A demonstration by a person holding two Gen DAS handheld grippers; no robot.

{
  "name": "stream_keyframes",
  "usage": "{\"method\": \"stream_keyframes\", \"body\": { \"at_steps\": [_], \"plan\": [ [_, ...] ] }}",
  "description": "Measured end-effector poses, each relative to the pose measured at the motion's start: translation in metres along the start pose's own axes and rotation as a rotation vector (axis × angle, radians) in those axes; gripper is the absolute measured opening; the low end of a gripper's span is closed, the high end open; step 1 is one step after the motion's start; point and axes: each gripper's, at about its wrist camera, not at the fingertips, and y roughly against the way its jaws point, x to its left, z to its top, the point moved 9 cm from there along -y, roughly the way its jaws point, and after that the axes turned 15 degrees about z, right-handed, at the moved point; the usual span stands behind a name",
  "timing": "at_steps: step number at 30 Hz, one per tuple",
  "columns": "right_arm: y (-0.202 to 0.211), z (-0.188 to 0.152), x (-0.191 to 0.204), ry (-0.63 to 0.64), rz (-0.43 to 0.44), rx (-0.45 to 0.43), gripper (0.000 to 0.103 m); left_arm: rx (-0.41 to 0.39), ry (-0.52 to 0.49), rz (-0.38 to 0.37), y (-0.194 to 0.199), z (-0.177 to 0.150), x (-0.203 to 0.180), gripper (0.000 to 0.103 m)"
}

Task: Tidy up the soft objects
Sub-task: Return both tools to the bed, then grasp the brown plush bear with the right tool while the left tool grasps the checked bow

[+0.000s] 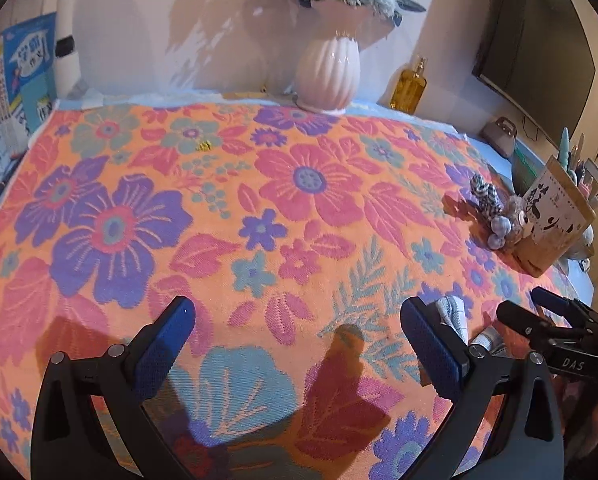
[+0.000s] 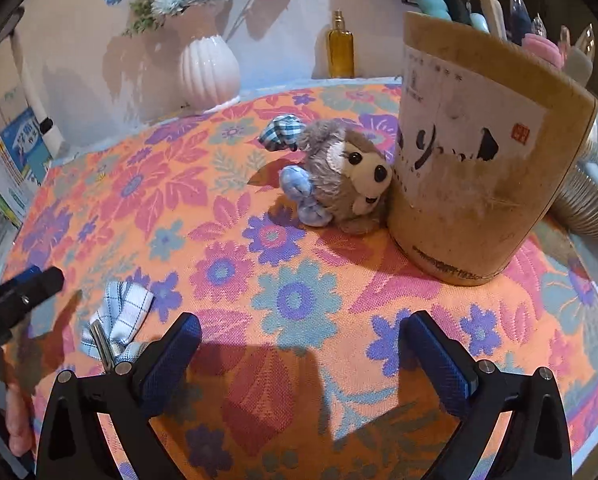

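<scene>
Both hand-held grippers gape; plush toy seemingly touches box.

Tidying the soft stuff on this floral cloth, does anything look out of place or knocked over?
The plush toy lies tipped on its side against the cardboard box, not upright. A checked cloth bow lies loose and crumpled near the left hand-held gripper. Nothing looks spilled.

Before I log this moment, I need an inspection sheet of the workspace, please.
Surface: floral cloth covers the table.
Job's things: plush toy leans on the cardboard box; checked bow clip lies apart.
Clutter: pink vase, amber bottle, small bag.
Grippers: left claw open; right claw open; both empty.
Cables: nothing seen.
Surroundings: wall, books, dark screen.
</scene>
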Motion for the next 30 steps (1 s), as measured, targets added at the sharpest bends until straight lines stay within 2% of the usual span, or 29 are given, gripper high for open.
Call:
{"method": "stream_keyframes", "body": {
  "at_steps": [7,10,14,16,18,20,21,23,25,27,30],
  "plan": [
    [0.002,0.0,0.002,0.004,0.037,-0.01,0.103,-0.02,0.007,0.039,0.003,0.0,0.003,0.102],
    [0.007,0.002,0.001,-0.02,0.09,-0.04,0.103,-0.016,0.026,0.026,0.003,0.001,0.006,0.102],
    [0.018,0.003,-0.005,-0.093,0.202,-0.111,0.103,-0.023,0.026,0.033,0.004,0.001,0.007,0.102],
    [0.022,0.004,-0.008,-0.13,0.221,-0.138,0.103,-0.03,0.017,0.033,0.005,0.001,0.005,0.102],
    [0.025,0.002,-0.003,-0.137,0.188,-0.128,0.103,-0.02,-0.012,0.013,0.005,0.0,0.0,0.102],
    [0.027,0.003,0.012,-0.082,0.14,-0.09,0.103,0.014,-0.034,-0.014,0.003,-0.002,-0.003,0.102],
    [0.032,0.007,0.024,-0.021,0.094,-0.097,0.103,0.028,-0.035,-0.028,0.002,-0.003,-0.004,0.102],
    [0.046,0.024,0.041,0.105,-0.051,-0.135,0.103,0.03,-0.044,-0.048,0.006,-0.004,-0.007,0.102],
    [0.054,0.043,0.043,0.161,-0.195,-0.154,0.103,0.014,-0.08,-0.066,0.014,-0.006,-0.016,0.102],
    [0.051,0.063,0.043,0.164,-0.243,-0.154,0.103,-0.003,-0.139,-0.078,0.022,-0.011,-0.028,0.102],
    [0.032,0.083,0.039,0.178,-0.337,-0.099,0.098,-0.009,-0.251,-0.072,0.028,-0.02,-0.053,0.102]
  ]
}}
